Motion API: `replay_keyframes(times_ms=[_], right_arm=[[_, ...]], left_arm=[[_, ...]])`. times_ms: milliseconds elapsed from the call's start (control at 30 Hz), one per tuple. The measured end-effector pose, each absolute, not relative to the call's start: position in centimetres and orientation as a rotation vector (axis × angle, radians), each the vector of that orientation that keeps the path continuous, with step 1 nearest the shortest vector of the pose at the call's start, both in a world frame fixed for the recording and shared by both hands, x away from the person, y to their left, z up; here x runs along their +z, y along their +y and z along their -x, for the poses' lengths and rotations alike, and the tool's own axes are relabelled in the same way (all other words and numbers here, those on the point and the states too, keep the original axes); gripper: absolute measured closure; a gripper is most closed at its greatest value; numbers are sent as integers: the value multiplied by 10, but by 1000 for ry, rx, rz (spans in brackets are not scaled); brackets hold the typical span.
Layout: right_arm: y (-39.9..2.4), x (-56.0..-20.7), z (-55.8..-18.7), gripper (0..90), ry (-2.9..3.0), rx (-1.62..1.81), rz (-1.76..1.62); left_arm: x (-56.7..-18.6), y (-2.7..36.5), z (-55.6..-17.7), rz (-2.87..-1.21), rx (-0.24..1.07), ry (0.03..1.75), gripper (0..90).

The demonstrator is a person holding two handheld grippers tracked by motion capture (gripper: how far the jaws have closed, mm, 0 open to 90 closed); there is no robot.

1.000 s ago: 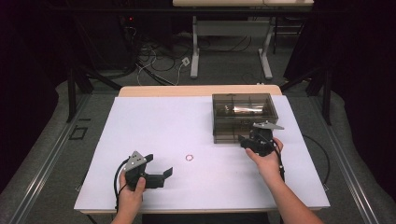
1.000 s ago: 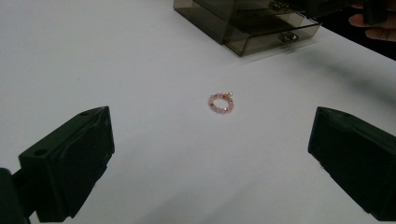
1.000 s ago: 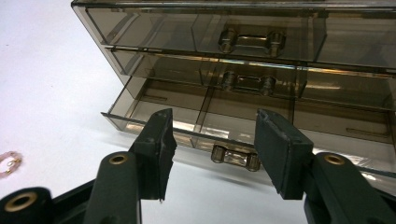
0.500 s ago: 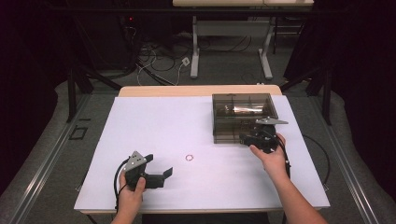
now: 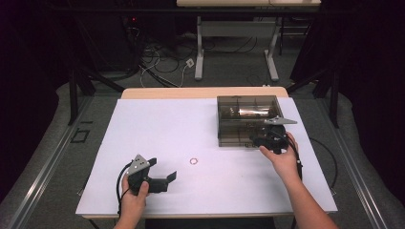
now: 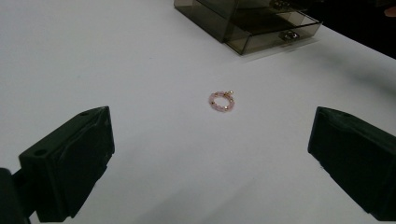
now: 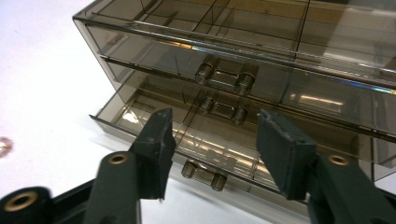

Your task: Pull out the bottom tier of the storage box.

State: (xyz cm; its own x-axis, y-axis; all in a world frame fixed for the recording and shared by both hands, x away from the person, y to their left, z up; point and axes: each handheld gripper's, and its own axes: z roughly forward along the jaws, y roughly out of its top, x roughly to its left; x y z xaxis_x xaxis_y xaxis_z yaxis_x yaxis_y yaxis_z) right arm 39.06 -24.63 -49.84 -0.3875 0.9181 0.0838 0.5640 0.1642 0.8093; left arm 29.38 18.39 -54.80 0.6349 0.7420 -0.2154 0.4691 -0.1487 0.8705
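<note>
So, a tiny bead bracelet and a smoky plastic drawer box on a white table.

Left gripper (image 5: 165,180) sits at the near left, its chunky matte black jaws spread wide with nothing between them; the pink bead bracelet (image 6: 221,101), a small ring with gold bits, lies ahead of it, well apart. Over on the right, the right gripper (image 7: 215,140) has its jaws open above the handle (image 7: 203,174) of the pulled-out bottom drawer (image 7: 135,112) of the see-through brown organizer (image 5: 246,109), gripping nothing.
</note>
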Motion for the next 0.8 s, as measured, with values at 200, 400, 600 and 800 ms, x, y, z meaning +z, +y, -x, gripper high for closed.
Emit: replay_keyframes(times_ms=[200, 400, 600, 800], right_arm=[[-256, -495, -394, 485, 2015, 1069, -1416], [-266, -493, -397, 506, 2003, 1051, -1418], [-275, -494, -401, 561, 2003, 1011, -1435], [-284, -495, -403, 605, 1999, 991, -1486]], left_arm=[[-548, 184, -294, -1793, 318, 982, 5], [-548, 184, -293, -1792, 319, 988, 5], [-549, 184, -293, -1792, 318, 990, 5], [-549, 185, -292, -1793, 321, 989, 5]])
